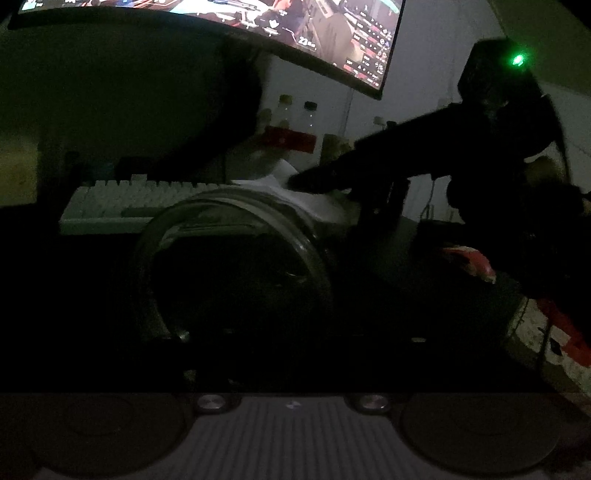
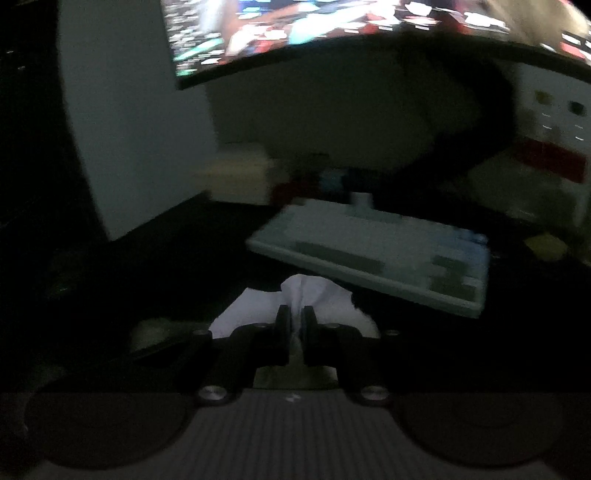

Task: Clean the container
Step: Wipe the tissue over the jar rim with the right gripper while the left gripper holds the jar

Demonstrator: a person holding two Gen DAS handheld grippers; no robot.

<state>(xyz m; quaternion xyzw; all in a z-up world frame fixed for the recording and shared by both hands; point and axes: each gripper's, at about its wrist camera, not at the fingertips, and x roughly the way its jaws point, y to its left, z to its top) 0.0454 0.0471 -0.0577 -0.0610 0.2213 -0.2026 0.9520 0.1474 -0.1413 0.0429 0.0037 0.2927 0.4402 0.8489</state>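
Container just before left claw

a dim computer desk in a home room, by the look of it. a wide curved monitor glows overhead with a busy, colourful game screen, the main light here. below it a pale mechanical keyboard lies on a dark desk surface. against a plain light wall stand two small clear bottles with dark caps beside a red box, with more blurred clutter around.
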